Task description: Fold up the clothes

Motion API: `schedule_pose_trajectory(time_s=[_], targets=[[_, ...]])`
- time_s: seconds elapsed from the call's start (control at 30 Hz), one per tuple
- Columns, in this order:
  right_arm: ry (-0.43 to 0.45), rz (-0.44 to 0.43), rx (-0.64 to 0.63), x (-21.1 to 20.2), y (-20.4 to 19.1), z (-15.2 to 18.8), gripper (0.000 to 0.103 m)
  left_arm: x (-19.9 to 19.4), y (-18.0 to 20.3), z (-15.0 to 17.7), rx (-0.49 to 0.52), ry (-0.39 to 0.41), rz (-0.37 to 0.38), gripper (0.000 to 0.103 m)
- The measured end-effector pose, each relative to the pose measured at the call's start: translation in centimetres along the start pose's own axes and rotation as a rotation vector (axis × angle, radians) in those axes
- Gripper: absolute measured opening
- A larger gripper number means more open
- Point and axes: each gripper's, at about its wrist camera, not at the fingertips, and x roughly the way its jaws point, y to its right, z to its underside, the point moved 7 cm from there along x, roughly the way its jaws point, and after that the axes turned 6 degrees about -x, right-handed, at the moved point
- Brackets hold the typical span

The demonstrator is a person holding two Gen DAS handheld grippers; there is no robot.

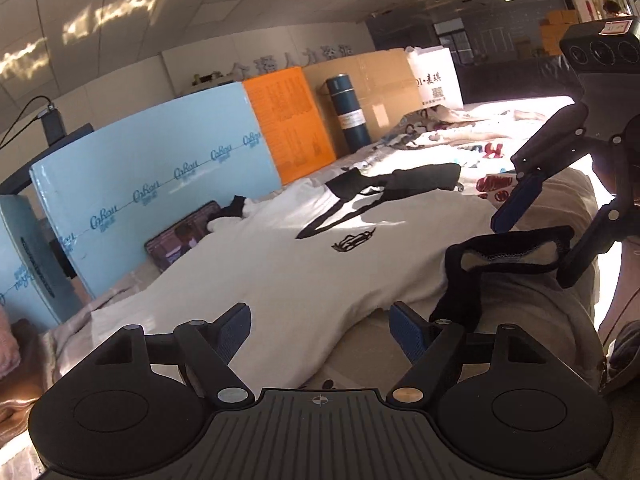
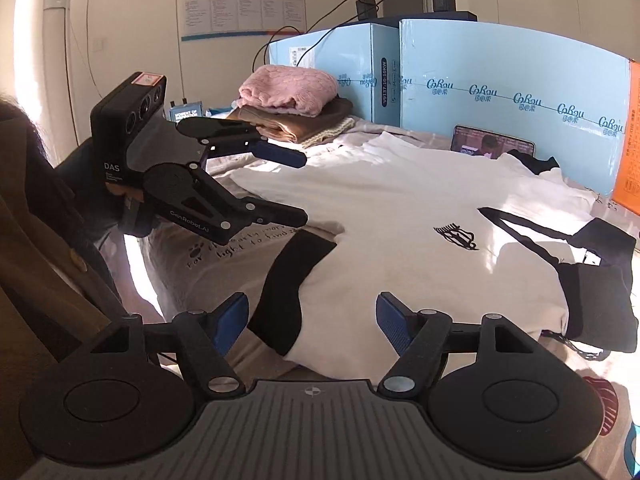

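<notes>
Two grippers hover over the bed, both with jaws apart and nothing between them: our left gripper [image 1: 320,332] above the white sweatshirt [image 1: 280,264], our right gripper [image 2: 310,322] over its near hem beside a black cuff [image 2: 294,280]. The sweatshirt lies spread across the middle of the bed [image 2: 192,256], black-trimmed, with a small dark emblem [image 2: 456,236] on its chest. We judge the main risk to be pinching the bedsheet along with the cloth, since the fabric sits flat on it, or catching only one layer so the fold drags crooked. A phone [image 2: 490,145] leans at the far edge against the blue boxes [image 2: 500,68], near one sleeve. Folded clothes [image 2: 296,108] are stacked at the far left corner, clear of the work.
</notes>
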Motion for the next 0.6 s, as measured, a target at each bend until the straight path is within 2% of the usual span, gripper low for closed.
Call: schedule_pose_trajectory(time_s=[0.17,0.3,0.37,0.4,0.43,0.47,0.5,0.53,0.6], targets=[[0.015,0.016,0.061,-0.7,0.2,1.6,0.070,-0.9,2.2,-0.2,-0.153,0.034,0.263,0.078],[0.011,0.024,0.043,0.4,0.0,1.8,0.071,1.1,4.3,1.0,-0.160,-0.042,0.240,0.077],[0.012,0.025,0.019,0.8,-0.1,2.0,0.068,1.7,4.7,1.3,-0.162,-0.056,0.225,0.059],[0.019,0.024,0.008,0.9,-0.1,2.0,0.058,1.9,4.6,1.3,-0.166,-0.057,0.229,0.034],[0.032,0.018,0.003,0.8,0.1,2.0,0.041,1.9,4.6,1.3,-0.168,-0.054,0.227,0.022],[0.049,0.019,0.005,0.6,0.4,1.8,0.033,1.8,4.4,1.1,-0.169,-0.039,0.217,0.017],[0.066,0.021,0.008,0.3,0.7,1.7,0.013,1.4,4.2,0.8,-0.174,-0.015,0.213,0.014],[0.093,0.054,0.013,-0.3,1.3,1.4,0.008,1.1,4.1,0.5,-0.179,0.006,0.216,0.014],[0.154,0.059,0.047,-1.9,2.3,0.7,0.008,0.1,4.5,-0.1,-0.186,0.041,0.259,0.013]])
